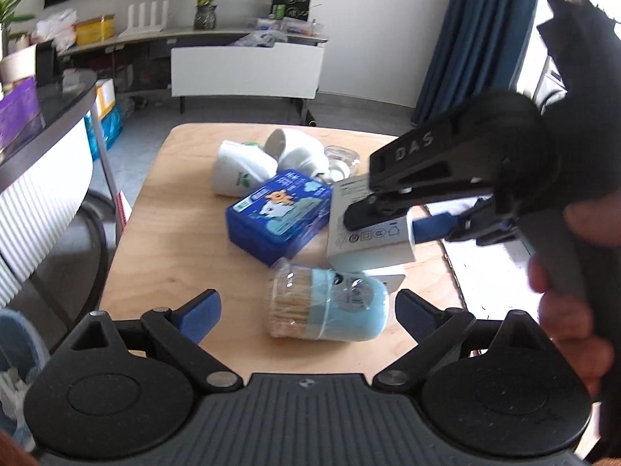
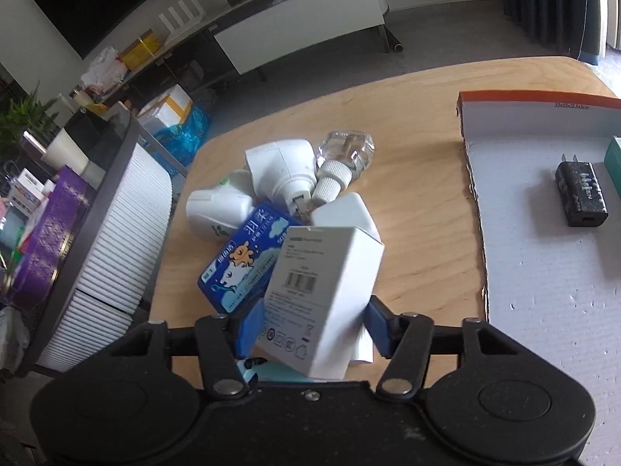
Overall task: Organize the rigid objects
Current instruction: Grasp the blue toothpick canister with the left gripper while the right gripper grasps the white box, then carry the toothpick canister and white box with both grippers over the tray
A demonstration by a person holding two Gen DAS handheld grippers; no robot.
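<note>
My right gripper [image 2: 314, 326] is shut on a white carton [image 2: 322, 291] with a barcode, held tilted above the pile; the left wrist view shows that gripper [image 1: 384, 225] clamping the carton [image 1: 368, 240]. My left gripper [image 1: 308, 310] is open, its blue pads [image 1: 202, 310] on either side of a light-blue toothpick jar [image 1: 330, 306] lying on its side, not touching it. On the wooden table [image 1: 174, 252] behind the jar lie a blue cartoon box [image 1: 279, 213], white plug-in devices [image 1: 242, 171] and a clear bottle [image 1: 341, 159].
A shallow white cardboard tray [image 2: 543, 291] with an orange rim sits at the table's right, holding a black charger [image 2: 580, 194] and a green box [image 2: 614, 163]. A dark curved counter [image 1: 46, 116] stands left. A bin [image 1: 15, 349] is at lower left. A hand [image 1: 570, 310] grips the right tool.
</note>
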